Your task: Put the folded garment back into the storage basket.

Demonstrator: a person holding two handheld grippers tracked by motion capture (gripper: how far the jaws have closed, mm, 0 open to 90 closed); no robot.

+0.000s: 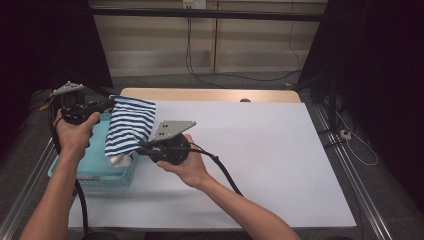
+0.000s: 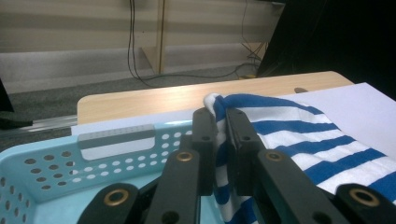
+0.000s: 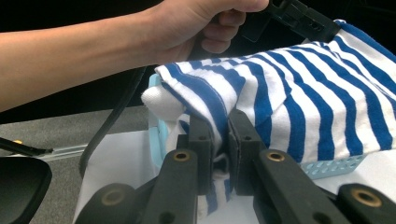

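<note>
A blue-and-white striped cloth (image 1: 127, 127) hangs spread between both grippers over the right side of a light blue perforated basket (image 1: 97, 170). My left gripper (image 1: 111, 103) is shut on the cloth's far top corner; in the left gripper view that gripper (image 2: 221, 122) has the striped cloth (image 2: 299, 135) pinched between its jaws above the basket (image 2: 56, 163). My right gripper (image 1: 141, 146) is shut on the cloth's near lower edge. In the right gripper view, this gripper (image 3: 219, 135) squeezes a fold of the cloth (image 3: 299, 98), with the basket (image 3: 327, 165) behind it.
The basket stands at the left edge of a white table sheet (image 1: 260, 150) on a wooden table (image 1: 210, 94). Cables (image 1: 220, 75) lie on the floor beyond. A metal rail (image 1: 350, 165) runs along the right side.
</note>
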